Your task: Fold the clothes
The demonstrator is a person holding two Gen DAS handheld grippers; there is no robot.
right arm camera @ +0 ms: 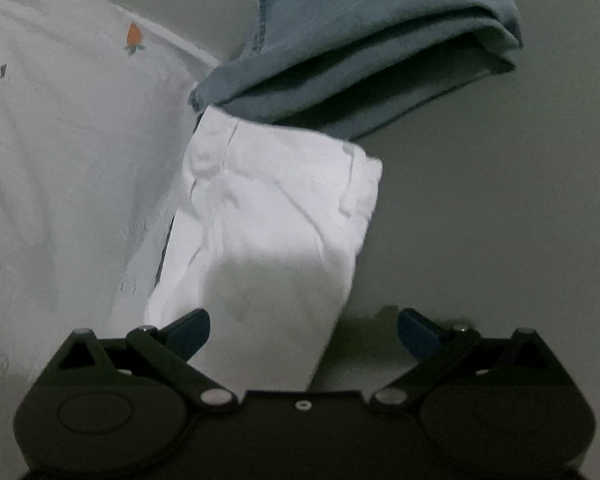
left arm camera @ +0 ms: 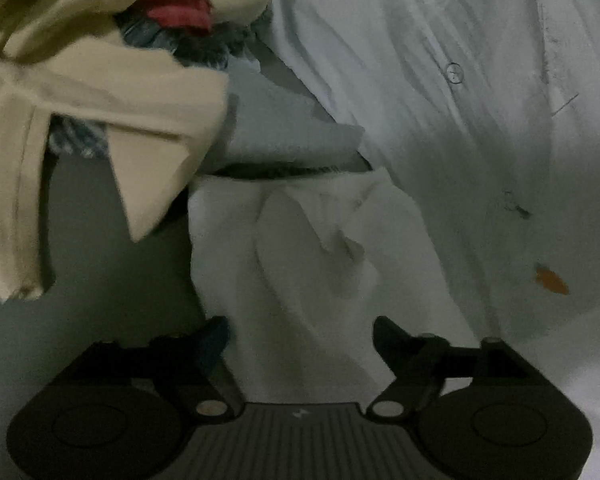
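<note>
Most of what I see is the white carrot-print shirt (left arm camera: 480, 120) spread flat on the grey desk (right arm camera: 500, 220). Beside it at my right lies a folded blue garment (right arm camera: 360, 40); at my left, a crumpled cream garment (left arm camera: 100, 92). Left gripper (left arm camera: 300, 332) and right gripper (right arm camera: 304, 328) both hover with jaws spread, over a sleeve (right arm camera: 268, 208) each, pinching nothing.

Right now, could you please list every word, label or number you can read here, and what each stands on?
No text can be read.
Dark print down the blue garment: too blurred to read.
Small pale mark on the left gripper: a logo, no letters legible.
White shirt: only carrot pictures, no words.
</note>
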